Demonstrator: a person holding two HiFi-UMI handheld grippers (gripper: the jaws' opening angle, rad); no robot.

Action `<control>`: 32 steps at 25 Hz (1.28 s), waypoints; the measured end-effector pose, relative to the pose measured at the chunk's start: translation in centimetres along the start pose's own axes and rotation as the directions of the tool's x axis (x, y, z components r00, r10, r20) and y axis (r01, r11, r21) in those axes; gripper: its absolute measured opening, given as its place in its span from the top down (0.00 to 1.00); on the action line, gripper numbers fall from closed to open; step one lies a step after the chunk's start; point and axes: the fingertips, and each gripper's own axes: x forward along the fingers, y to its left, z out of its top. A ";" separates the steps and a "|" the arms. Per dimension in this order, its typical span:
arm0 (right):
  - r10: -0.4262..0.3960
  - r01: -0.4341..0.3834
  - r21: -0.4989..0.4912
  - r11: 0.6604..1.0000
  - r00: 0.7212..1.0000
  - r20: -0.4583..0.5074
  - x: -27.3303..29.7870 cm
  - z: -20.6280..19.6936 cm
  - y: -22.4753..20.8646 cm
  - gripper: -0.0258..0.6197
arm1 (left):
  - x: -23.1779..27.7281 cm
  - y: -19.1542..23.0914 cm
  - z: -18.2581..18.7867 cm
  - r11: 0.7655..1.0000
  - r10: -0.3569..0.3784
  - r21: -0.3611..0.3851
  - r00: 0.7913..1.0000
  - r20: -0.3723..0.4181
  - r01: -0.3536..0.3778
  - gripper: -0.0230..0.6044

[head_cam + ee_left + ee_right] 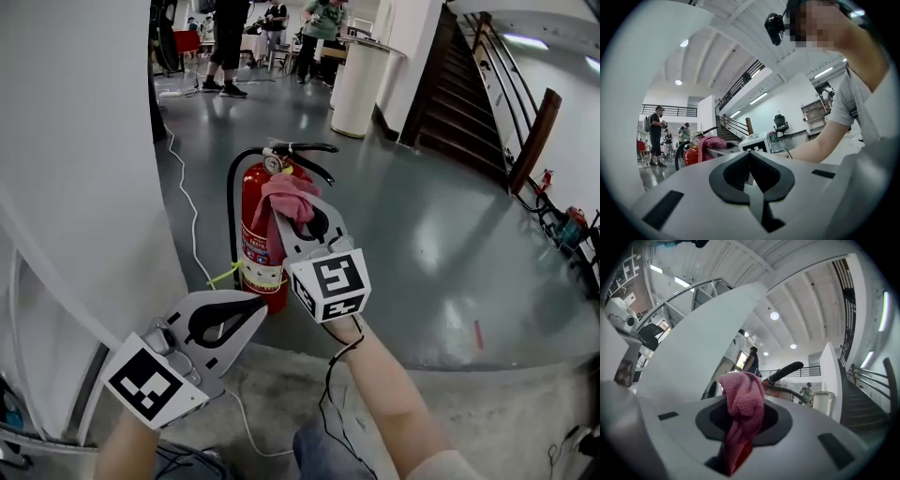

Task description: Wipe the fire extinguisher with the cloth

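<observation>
The cloth (291,195), in the right gripper (292,214), seemingly rests on the extinguisher (256,225) top; the left gripper (255,309) sits nearer, lower left.

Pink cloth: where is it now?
Head view, centre: the pink cloth is clamped in the right gripper, at the top of the red fire extinguisher, just under its black handle.

This is a large indoor work hall, closer to a workshop or lab building than a home. In the head view a glossy grey poured floor (441,244) spreads out, with a white cable (187,202) trailing across it at 11 o'clock. People (228,42) stand about at 12 o'clock. A round white column (361,89) rises at 1 o'clock and a dark staircase (464,103) climbs at 2 o'clock. A red fire extinguisher (262,239) stands on the floor. The left gripper view shows a high white ceiling (708,56) with round lights (678,82), a balcony railing (670,111) and an office chair (780,124).
</observation>
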 end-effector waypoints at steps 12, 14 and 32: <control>0.142 -0.147 0.017 0.989 0.914 -0.380 -4.9 -20.1 8.2 0.84 | -0.8 0.4 -1.9 0.999 0.052 0.009 0.998 -0.032 -0.052 0.95; 0.138 -0.151 -0.001 0.989 0.911 -0.389 -4.7 -19.6 8.0 0.84 | -0.9 -0.1 -2.5 0.999 0.041 0.003 0.997 -0.064 -0.041 0.95; 0.054 -0.053 -0.018 0.998 0.998 0.013 -0.3 -0.5 0.0 0.84 | -0.3 -0.5 -3.0 0.999 0.029 -0.018 0.997 -0.075 -0.030 0.95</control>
